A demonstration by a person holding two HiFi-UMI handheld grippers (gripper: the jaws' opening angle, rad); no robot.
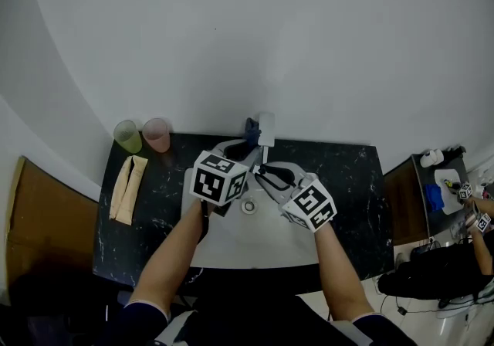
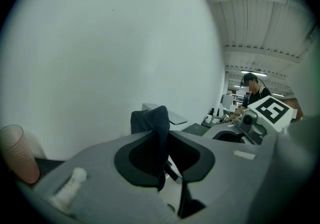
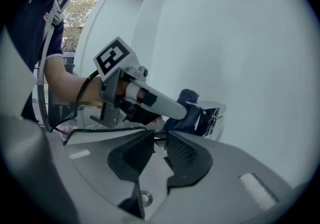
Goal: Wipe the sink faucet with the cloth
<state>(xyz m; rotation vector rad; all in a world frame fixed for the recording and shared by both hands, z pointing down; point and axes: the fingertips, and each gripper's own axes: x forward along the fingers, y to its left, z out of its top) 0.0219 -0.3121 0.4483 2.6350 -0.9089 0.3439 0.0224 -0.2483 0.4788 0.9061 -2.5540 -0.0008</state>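
Here the left gripper [image 2: 162, 164] pinches the cloth [image 2: 152, 122] against the faucet [image 1: 266, 130] at the sink's [image 1: 255, 242] back edge, while the right gripper's [image 3: 159, 154] narrow jaws clamp the faucet's near end.

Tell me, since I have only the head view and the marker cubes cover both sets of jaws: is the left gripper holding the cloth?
Observer: Yes. In the left gripper view the left gripper is shut on the dark blue cloth, which sticks up past the pads.
Operator: Is the cloth on the faucet?
Observer: The right gripper view shows it bunched against the faucet at its top plate.
Operator: And the right gripper?
Observer: In its own view the right gripper looks closed on a chrome part of the faucet.
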